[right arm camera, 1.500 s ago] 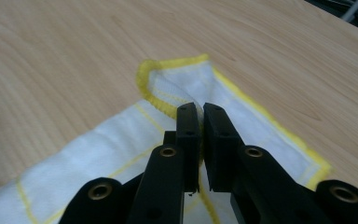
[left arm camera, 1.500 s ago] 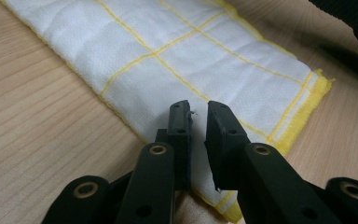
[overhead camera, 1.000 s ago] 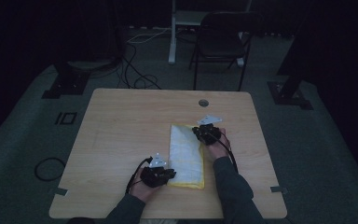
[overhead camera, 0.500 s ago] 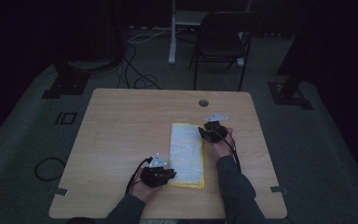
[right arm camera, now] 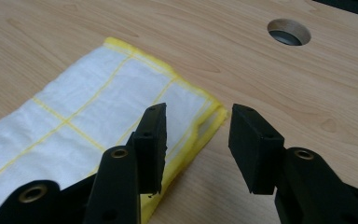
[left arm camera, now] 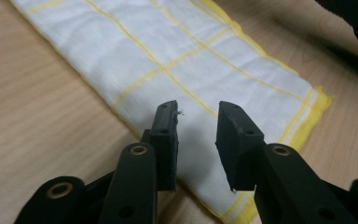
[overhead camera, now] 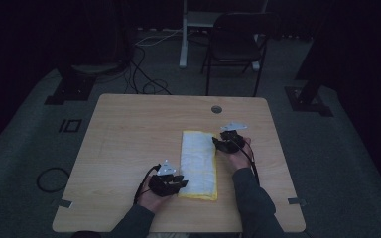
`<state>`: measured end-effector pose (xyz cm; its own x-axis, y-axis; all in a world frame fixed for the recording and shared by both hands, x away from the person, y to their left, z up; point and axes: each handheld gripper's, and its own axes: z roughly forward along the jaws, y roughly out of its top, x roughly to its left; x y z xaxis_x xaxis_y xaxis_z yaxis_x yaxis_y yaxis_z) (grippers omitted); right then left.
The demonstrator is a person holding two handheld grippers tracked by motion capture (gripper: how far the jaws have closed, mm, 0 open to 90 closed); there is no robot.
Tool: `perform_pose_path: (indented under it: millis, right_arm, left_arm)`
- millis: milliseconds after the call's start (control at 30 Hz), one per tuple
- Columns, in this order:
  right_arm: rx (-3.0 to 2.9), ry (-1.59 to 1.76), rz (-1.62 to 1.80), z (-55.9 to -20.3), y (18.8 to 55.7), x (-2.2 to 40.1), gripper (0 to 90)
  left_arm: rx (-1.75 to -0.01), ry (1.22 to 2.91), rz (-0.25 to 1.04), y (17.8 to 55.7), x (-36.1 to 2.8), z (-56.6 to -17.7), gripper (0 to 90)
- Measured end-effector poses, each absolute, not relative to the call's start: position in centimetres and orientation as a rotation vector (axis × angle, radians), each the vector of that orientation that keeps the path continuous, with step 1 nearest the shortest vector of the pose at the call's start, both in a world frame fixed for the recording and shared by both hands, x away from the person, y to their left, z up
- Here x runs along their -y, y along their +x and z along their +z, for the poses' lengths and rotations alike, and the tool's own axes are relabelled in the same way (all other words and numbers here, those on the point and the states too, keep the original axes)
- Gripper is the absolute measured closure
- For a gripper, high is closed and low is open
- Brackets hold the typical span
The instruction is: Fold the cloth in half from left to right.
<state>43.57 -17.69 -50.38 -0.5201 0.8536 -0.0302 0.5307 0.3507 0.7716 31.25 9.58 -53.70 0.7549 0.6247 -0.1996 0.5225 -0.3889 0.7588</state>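
Observation:
A white cloth (overhead camera: pixel 198 163) with yellow grid lines and a yellow hem lies folded into a long strip on the wooden table (overhead camera: pixel 129 134). My left gripper (overhead camera: pixel 177 183) sits at the cloth's near left corner. In the left gripper view its jaws (left arm camera: pixel 196 135) stand apart over the cloth (left arm camera: pixel 177 51); they have just been opening and the pads press on nothing. My right gripper (overhead camera: pixel 224 144) is beside the cloth's far right corner. In its own view its jaws (right arm camera: pixel 196 140) have also just been opening, one over the hem of the cloth (right arm camera: pixel 84 112), the other over bare wood.
A round cable hole (overhead camera: pixel 216 109) (right arm camera: pixel 289 31) lies in the table beyond the right gripper. A dark chair (overhead camera: pixel 238 44) stands behind the table, with cables (overhead camera: pixel 149 84) on the floor at the back left. Bare wood stretches to the left of the cloth.
The right gripper has shifted a little to the right, off the cloth's far corner. The left hand and the cloth have stayed put.

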Motion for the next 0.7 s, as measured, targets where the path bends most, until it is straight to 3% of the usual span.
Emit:
perform_pose_path:
  millis: [700]
  right_arm:
    - [-2.218,1.199,1.026,-50.6,43.2,17.9,53.6]
  left_arm:
    - [-0.936,1.984,0.270,36.7,-10.8,-50.8,63.6]
